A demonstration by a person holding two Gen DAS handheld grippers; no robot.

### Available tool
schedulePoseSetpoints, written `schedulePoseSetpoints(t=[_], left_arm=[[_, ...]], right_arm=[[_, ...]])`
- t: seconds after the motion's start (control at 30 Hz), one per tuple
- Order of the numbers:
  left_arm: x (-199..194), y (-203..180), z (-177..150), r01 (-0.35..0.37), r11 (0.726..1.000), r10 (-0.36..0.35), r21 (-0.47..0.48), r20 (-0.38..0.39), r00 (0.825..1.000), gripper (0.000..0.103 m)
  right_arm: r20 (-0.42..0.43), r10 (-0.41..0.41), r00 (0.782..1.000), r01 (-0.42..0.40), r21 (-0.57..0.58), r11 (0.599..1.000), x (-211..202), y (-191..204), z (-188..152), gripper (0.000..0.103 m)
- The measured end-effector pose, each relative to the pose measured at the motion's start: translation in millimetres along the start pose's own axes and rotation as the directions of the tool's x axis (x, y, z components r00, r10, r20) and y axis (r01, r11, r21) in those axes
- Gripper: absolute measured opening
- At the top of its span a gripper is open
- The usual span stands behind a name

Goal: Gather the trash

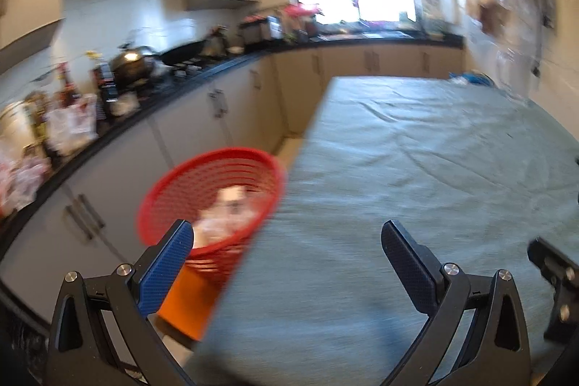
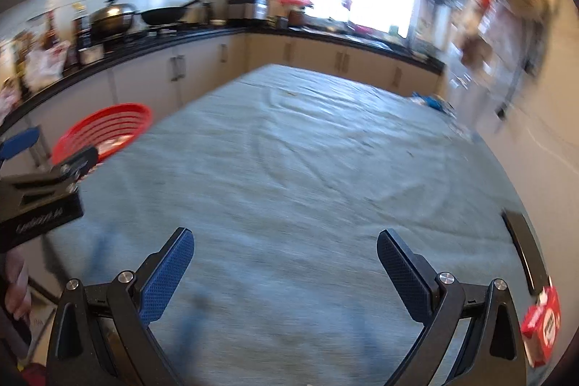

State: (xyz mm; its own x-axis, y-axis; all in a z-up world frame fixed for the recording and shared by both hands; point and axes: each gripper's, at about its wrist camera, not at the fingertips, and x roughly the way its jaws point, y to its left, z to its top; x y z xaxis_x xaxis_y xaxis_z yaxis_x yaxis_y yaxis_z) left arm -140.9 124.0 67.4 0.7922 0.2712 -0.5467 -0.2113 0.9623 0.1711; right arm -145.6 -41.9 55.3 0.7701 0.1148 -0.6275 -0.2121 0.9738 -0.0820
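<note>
Both claws gape wide and empty above the cloth-covered desk [image 2: 289, 151]: the left claw [image 1: 287, 259] beside a red basket [image 1: 213, 190] of pale trash [image 1: 228, 208] at the desk's left edge, the right claw [image 2: 286, 263] near a red carton [image 2: 542, 324].

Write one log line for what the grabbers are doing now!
left gripper: open, empty | right gripper: open, empty | red basket: holds trash, beside table

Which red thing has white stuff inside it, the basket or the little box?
The red basket beside the table's left edge; white crumpled bits lie inside. The red box sits shut at the table's right.
</note>
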Motion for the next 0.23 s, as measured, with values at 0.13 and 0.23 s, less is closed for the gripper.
schedulePoseSetpoints(t=[0.13,0.23], left_arm=[[20.1,-43.2,12.0,0.111,0.993,-0.108,0.037,-0.085,0.991,0.103],[37.6,-80.8,22.3,0.214,0.974,-0.202,0.072,-0.147,0.968,0.103]], right_arm=[[-0.062,-0.080,0.995,0.085,0.096,0.992,15.3,-45.2,3.8,0.103],[-0.121,-0.121,0.985,0.137,0.132,0.982,30.6,-73.4,8.5,0.103]])
